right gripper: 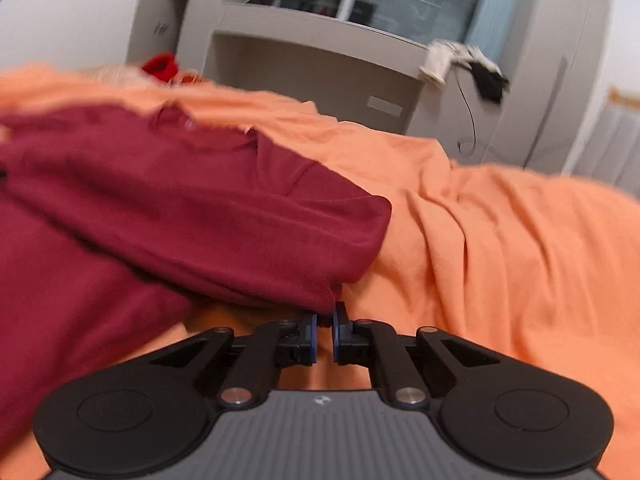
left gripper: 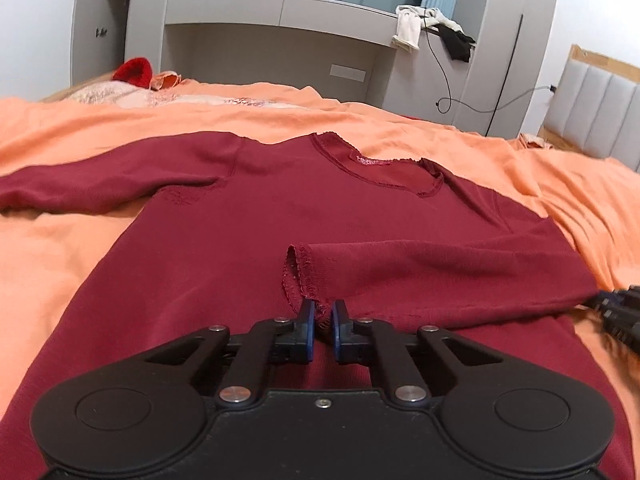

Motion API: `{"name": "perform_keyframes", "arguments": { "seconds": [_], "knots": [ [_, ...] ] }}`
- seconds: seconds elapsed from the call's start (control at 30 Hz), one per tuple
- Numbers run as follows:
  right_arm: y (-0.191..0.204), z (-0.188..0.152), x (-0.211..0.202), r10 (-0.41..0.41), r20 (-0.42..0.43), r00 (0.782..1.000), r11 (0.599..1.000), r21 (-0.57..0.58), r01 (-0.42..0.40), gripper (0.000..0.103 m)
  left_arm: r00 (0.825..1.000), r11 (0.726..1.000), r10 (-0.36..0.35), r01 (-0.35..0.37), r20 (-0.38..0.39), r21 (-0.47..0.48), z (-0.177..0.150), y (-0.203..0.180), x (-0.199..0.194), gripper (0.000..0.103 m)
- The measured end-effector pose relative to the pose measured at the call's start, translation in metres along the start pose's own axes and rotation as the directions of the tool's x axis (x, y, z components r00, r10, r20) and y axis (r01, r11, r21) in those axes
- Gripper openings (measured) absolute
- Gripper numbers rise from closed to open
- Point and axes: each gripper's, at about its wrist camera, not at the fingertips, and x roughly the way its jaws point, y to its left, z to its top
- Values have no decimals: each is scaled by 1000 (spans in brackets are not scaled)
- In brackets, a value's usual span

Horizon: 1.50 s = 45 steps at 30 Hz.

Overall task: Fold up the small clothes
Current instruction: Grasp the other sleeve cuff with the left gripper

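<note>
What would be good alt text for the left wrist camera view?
The left gripper is shut on the frayed cuff of a dark red long-sleeved shirt spread on an orange bedsheet. That sleeve is folded across the shirt's body; the other sleeve lies stretched out.

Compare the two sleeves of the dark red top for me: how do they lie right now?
The left sleeve stretches straight out onto the orange sheet; the right sleeve is folded inward across the top's body. The right sleeve's cuff sits pinched at the left gripper; the left sleeve's cuff runs out of frame, untouched. Both are the same dark red, long, and lie flat.
</note>
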Motion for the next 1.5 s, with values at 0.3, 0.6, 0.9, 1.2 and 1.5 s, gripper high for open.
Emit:
{"name": "perform_keyframes", "arguments": {
  "seconds": [0.3, 0.6, 0.9, 1.2, 1.5],
  "knots": [
    [-49, -23, -7, 167, 16, 986, 867, 473, -154, 6, 1000, 999, 15, -15, -13, 36, -7, -6, -4, 7],
    [-51, -25, -24, 135, 45, 990, 885, 443, -141, 53, 999, 996, -28, 30, 29, -85, 7, 20, -33, 51],
    [-52, -22, -40, 152, 145, 978, 889, 412, -199, 101, 969, 942, 214, -170, 125, -291, 39, 114, -83, 102],
    [-48, -24, -38, 250, 247, 936, 841, 424, -337, 103, 820, 779, 573, -539, 15, -319, 73, 242, -67, 102],
    [-40, -24, -33, 290, 253, 923, 834, 406, -373, 103, 773, 599, 610, -595, -176, -536, 84, 325, -7, 91]
  ]
}}
